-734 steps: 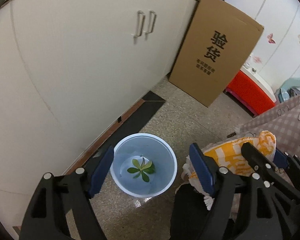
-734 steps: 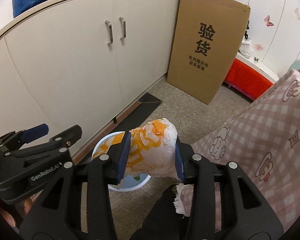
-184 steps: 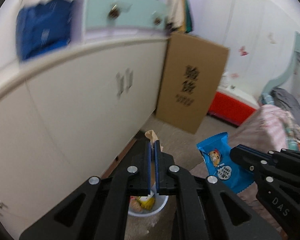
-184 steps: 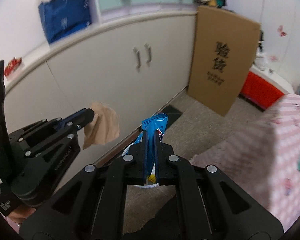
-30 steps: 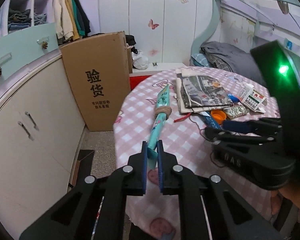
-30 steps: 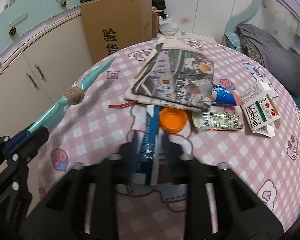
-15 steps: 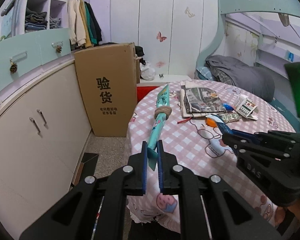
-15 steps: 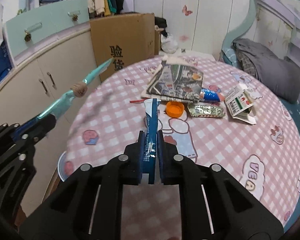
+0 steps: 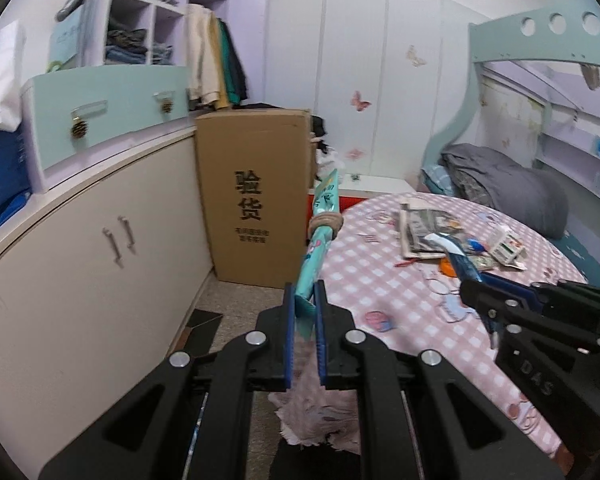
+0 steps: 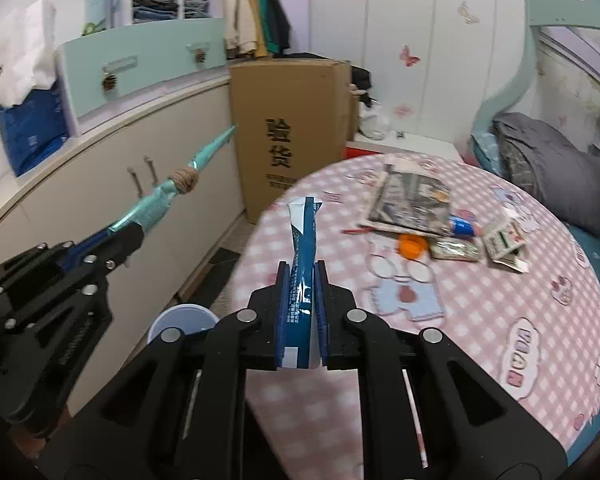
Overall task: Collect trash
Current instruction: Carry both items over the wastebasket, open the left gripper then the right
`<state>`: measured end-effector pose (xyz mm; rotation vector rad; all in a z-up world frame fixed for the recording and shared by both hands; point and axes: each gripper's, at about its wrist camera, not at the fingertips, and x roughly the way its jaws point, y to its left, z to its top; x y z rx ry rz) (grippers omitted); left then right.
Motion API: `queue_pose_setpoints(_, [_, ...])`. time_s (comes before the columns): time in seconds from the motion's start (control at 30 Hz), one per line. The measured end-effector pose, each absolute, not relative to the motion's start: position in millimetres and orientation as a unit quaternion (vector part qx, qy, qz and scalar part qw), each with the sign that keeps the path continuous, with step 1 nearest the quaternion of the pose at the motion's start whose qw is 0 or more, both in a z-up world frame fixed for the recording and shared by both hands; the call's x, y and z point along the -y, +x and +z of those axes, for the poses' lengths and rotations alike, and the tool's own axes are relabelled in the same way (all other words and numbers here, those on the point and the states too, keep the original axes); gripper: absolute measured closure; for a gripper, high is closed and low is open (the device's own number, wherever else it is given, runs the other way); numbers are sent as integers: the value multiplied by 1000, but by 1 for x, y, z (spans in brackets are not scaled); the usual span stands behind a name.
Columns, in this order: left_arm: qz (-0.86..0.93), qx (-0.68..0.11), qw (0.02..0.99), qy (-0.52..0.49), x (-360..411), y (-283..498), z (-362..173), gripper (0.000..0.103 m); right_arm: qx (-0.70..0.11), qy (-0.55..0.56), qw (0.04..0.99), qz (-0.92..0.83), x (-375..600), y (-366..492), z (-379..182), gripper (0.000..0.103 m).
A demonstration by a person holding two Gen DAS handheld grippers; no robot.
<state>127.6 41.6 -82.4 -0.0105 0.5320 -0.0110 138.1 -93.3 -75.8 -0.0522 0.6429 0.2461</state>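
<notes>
Pink checked table, left fingers pinching teal wrapper, right fingers pinching blue wrapper

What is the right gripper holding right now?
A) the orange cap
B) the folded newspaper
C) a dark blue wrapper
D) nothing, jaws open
C: the right gripper is shut on the dark blue wrapper, which stands up between its fingers, while the orange cap and the newspaper lie on the table.
</notes>
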Motion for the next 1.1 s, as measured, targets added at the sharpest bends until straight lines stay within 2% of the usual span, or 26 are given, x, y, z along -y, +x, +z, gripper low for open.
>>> queue_pose_setpoints(0.3, [60, -287, 956, -25, -106, 128, -105, 95, -333, -52, 923, 188, 16, 150, -90, 91])
queue_pose_setpoints(0.67, [131, -339, 930, -60, -200, 146, -158, 95, -386, -93, 884, 248, -88, 186, -148, 91])
queue_pose_setpoints(1.1, [176, -405, 894, -78, -271, 186, -224, 92, -422, -125, 859, 262, -150, 225, -209, 91])
